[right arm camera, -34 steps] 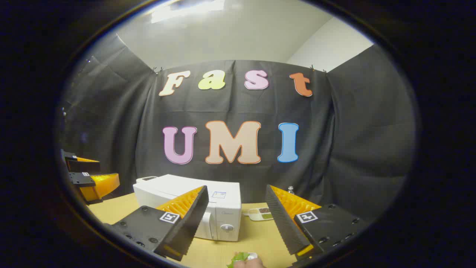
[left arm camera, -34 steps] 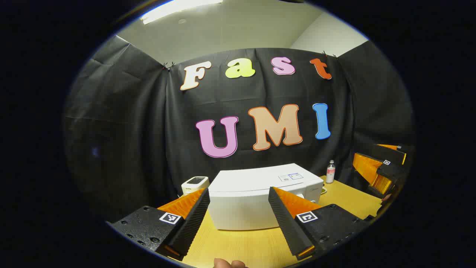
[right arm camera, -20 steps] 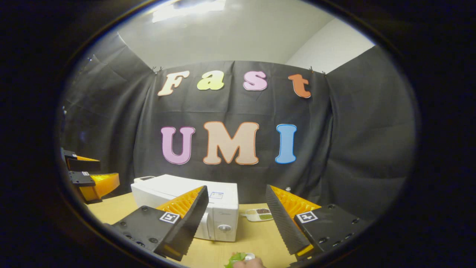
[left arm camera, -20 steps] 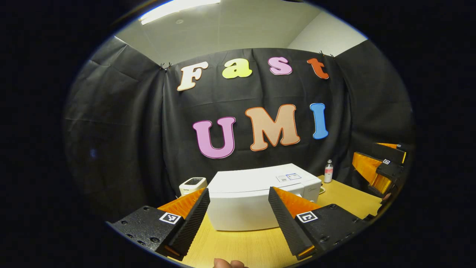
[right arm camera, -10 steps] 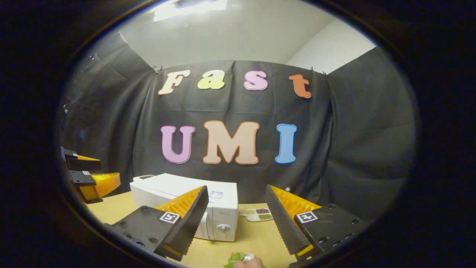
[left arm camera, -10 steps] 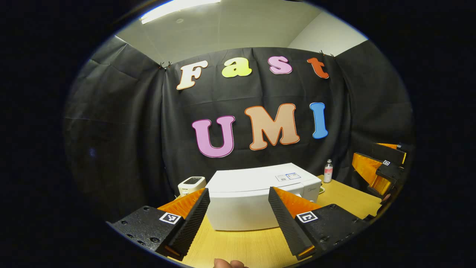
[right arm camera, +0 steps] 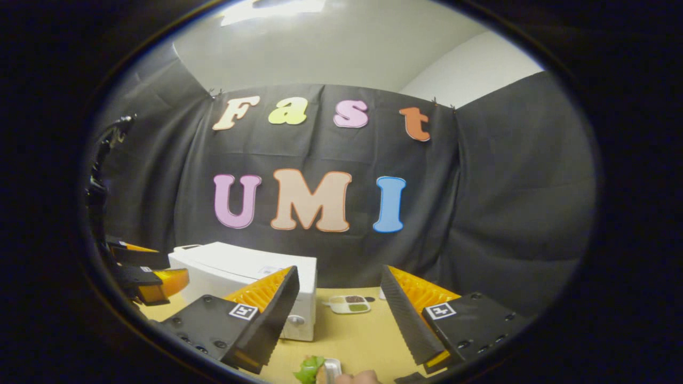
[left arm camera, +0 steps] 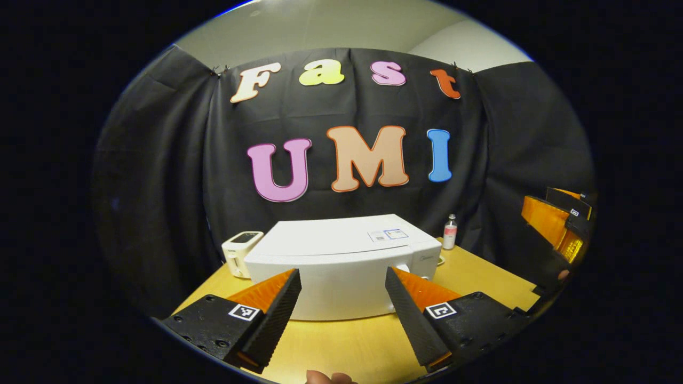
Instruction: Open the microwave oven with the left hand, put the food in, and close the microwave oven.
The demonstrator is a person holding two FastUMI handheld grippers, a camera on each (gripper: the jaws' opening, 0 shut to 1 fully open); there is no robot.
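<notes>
In the left gripper view, the left gripper [left arm camera: 341, 314] has its fingers spread wide, with nothing between them and nothing touched. Through the gap shows the white microwave [left arm camera: 341, 261], standing on the wooden table [left arm camera: 480, 282] with its door shut. A bare strip of table lies between the fingertips and the microwave. A small white appliance [left arm camera: 240, 252] sits just beside the microwave's far left corner, and a small bottle [left arm camera: 450, 232] stands near its right rear, by the black cloth wall. At the right edge the right gripper [left arm camera: 560, 226] hangs well apart from the microwave, over open table.

In the right gripper view, the right gripper [right arm camera: 339, 314] is also wide open and empty. The microwave [right arm camera: 235, 272] sits to the left, partly behind the left finger. A small divided dish [right arm camera: 349, 304] lies on the table [right arm camera: 347, 330] beyond the gap. At the bottom edge a bit of green food [right arm camera: 308, 369] lies below the fingers, next to a fingertip. The left gripper [right arm camera: 144, 274] shows at the far left, near the microwave.
</notes>
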